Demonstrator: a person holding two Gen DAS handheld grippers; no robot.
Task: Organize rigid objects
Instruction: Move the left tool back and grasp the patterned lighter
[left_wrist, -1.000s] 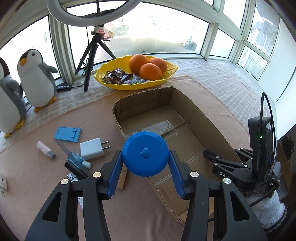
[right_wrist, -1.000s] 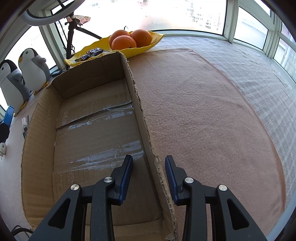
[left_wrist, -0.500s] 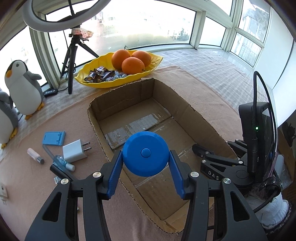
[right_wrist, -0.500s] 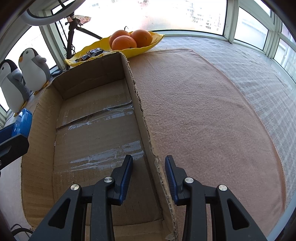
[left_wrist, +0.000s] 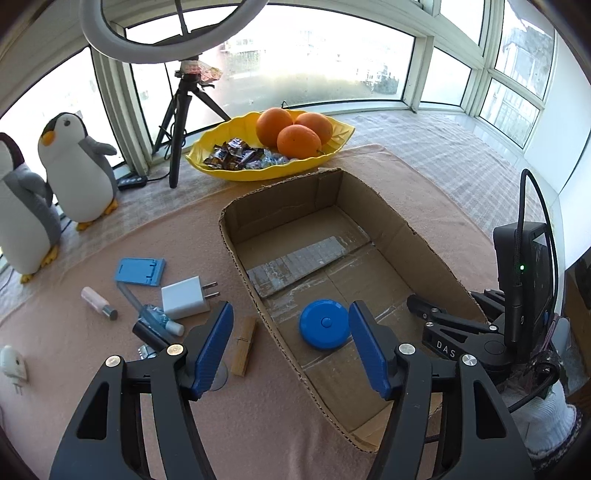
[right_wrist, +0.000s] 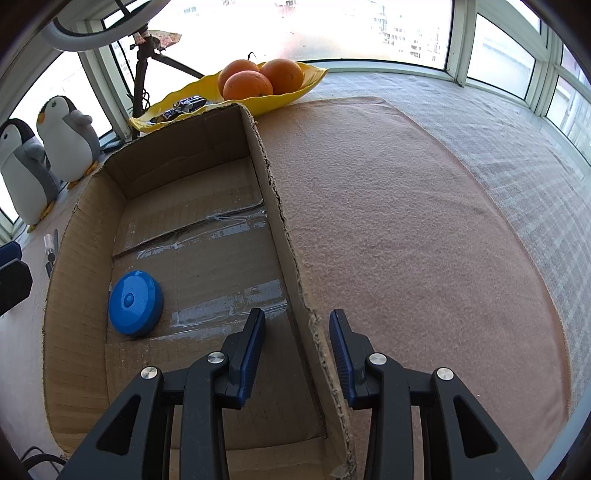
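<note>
A round blue case (left_wrist: 324, 329) lies flat on the floor of the open cardboard box (left_wrist: 424, 243); it also shows in the right wrist view (right_wrist: 135, 303). My left gripper (left_wrist: 291, 346) is open and empty above the box's near left wall, with the case below between its fingers. My right gripper (right_wrist: 297, 345) is open, its jaws astride the box's right wall (right_wrist: 295, 280) without clamping it. Loose items lie left of the box: a white charger (left_wrist: 184, 297), a blue phone stand (left_wrist: 139, 271), a small pink tube (left_wrist: 96, 302), a wooden clothespin (left_wrist: 243, 346).
A yellow dish (left_wrist: 221, 168) with oranges and sweets stands behind the box. Two plush penguins (left_wrist: 75, 170) and a tripod (left_wrist: 177, 122) stand at the back left. A white plug (left_wrist: 13, 367) lies at the far left. The right gripper's body (left_wrist: 517, 295) is beside the box.
My left gripper carried the blue case over the box, opened and let it go; the case now lies on the box floor. The right gripper has not moved.
</note>
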